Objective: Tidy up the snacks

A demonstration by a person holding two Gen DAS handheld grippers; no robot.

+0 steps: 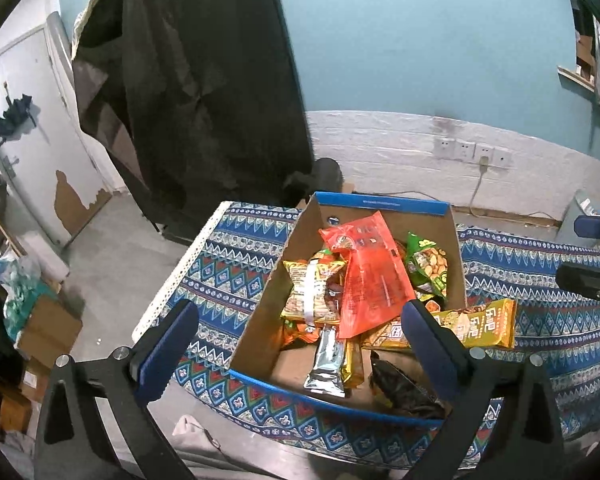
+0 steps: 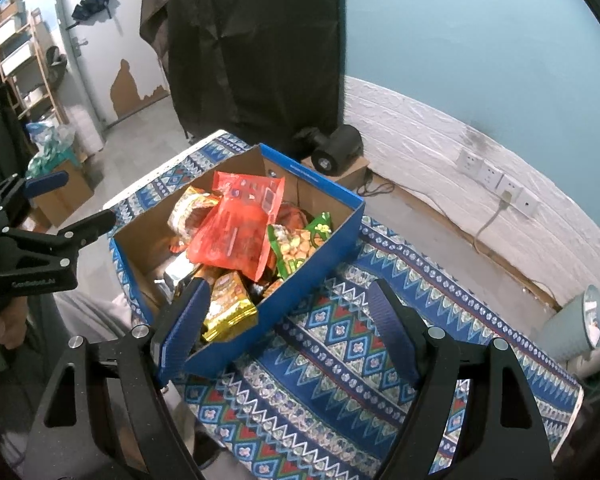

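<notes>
Wide, empty fingers (image 1: pixel 300 344) over snack box (image 1: pixel 384 204), its long axis running away from camera.

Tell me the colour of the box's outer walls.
Blue box outside, plain brown cardboard inside; clearest in the right wrist view.

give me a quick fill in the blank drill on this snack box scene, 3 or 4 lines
1. The snacks lie piled in a cardboard box whose outside is ____.
2. The packet on top of the pile is mostly ____ in colour.
3. The left gripper has its jaws ____, with nothing between the pads.
4. The box stands on a patterned ____.

Missing words: blue; red; open; cloth
</notes>
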